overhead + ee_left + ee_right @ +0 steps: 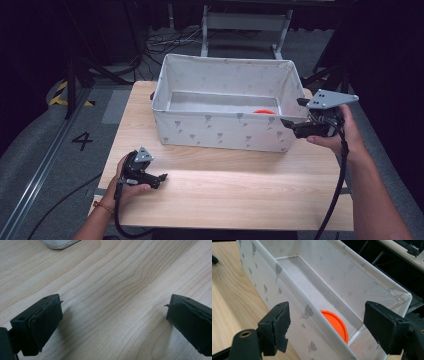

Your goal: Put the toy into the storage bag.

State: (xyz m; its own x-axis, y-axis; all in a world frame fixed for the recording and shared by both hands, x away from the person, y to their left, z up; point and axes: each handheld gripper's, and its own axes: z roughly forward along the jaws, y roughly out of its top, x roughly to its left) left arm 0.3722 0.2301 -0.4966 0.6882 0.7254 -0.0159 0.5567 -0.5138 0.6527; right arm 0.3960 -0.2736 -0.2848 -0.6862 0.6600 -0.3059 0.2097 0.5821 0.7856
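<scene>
The orange disc (335,324) lies flat on the floor of the white fabric storage box (225,131), near its right end — the drop looks done. The right gripper (296,116) hangs at that end, jaws apart and empty; the left gripper (161,177) rests on the wooden table (225,190), jaws wide apart, with nothing left outside the box to collect.

A white fabric storage bin (225,131), printed all over with small grey tree shapes, stands upright and open-topped toward twelve o'clock on the pale wooden worktop (225,185). Its walls are soft and slightly bowed. Inside, an orange round lid (263,111) lies on the bin's grey floor at the three o'clock end, close against the near wall and the corner.
</scene>
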